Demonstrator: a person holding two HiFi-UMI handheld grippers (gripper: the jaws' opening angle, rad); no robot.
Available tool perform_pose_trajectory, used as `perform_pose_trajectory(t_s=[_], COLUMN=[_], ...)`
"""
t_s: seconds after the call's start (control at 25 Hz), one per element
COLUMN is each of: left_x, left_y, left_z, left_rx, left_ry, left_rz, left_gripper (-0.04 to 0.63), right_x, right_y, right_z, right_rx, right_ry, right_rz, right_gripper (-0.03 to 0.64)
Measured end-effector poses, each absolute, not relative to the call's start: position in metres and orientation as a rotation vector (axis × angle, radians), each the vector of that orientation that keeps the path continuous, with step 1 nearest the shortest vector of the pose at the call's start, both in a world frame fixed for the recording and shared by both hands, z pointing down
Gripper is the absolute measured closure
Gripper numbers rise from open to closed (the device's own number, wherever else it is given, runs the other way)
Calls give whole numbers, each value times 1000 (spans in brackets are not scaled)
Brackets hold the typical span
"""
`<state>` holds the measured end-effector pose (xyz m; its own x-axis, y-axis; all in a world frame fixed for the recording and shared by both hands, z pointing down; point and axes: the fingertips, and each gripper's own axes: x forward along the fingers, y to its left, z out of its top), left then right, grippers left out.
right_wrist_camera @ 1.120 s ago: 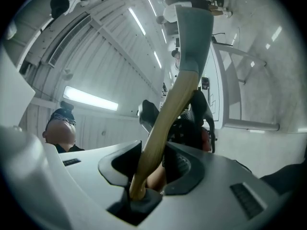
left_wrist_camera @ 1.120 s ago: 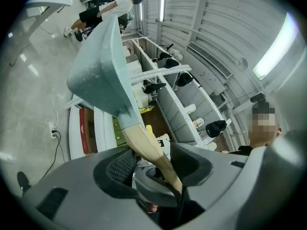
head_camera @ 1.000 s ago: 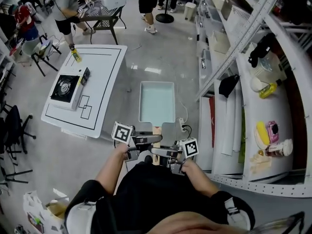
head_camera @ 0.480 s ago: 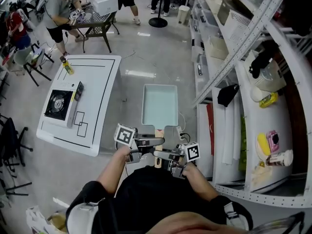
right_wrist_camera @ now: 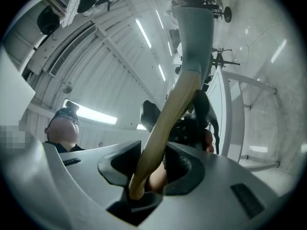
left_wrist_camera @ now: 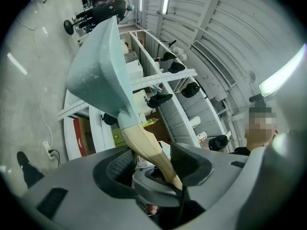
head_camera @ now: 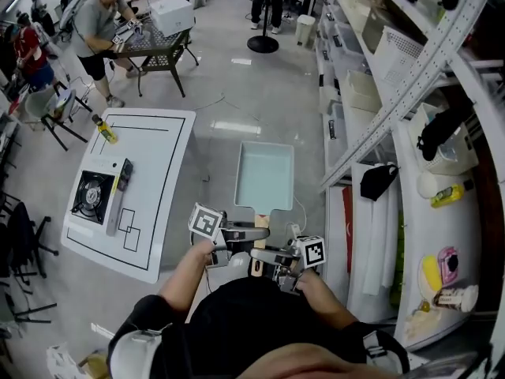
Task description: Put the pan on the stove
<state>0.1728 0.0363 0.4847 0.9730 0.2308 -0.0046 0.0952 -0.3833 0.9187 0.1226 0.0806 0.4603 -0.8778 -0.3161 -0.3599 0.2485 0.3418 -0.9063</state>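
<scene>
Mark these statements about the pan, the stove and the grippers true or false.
The pan rests on the stove. False: it is held in the air, over the floor beside the table.
The left gripper and right gripper both clamp the pan's wooden handle. True.
The stove stands on the white table. True.
The pan is round. False: it is rectangular.
A bottle stands on the stove. False: the yellow bottle is at the table's far corner.
</scene>
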Motion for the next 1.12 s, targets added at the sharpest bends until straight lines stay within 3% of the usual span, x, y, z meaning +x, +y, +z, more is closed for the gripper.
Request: perform_pose_trajectory(t_s=[0.48,1.12], left_x=[242,244], left_y=[-105,-205], left_z=[466,455], left_rx=[1953,1996], left_ry=[160,77], left_rz=[126,58], left_gripper=[368,368], right_x=[191,195], right_y=[-56,-151], right_z=[434,433], right_rx=[55,201], right_ry=[2244,2274], right_rz=[-1568,-1576], right_gripper=[454,457])
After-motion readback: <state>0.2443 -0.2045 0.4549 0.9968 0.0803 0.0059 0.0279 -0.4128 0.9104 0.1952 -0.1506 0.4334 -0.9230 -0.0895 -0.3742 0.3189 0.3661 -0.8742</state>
